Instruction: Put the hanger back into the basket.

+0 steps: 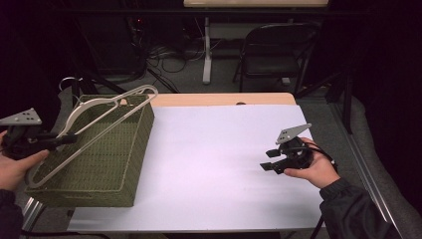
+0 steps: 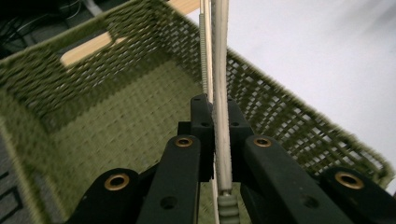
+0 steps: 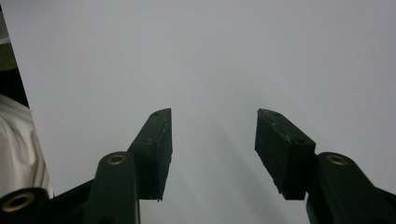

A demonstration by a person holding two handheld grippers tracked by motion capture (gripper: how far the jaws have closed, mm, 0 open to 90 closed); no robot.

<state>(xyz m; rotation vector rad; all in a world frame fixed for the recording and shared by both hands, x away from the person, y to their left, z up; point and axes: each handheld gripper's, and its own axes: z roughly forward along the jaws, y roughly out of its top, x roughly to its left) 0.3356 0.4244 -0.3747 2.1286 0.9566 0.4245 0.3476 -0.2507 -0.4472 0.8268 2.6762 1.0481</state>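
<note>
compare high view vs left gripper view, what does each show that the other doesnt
High view: the right claw open and empty over the white table, the person's hands, a folding chair, and the hanger's whole outline. Left gripper view: the left claw pinching the hanger's bar, and the basket's weave up close. Both: the green basket and the hanger.

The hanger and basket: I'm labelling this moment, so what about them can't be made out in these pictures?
- hanger: high view, the hook at the basket's far corner blends into the dark floor, so its shape is unclear.
- hanger, left gripper view: both ends cut off by the frame; the left tongs, shut on it, cover part of the bar.
- basket: high view, the floor under the hanger is too dim to tell whether anything lies there.
</note>
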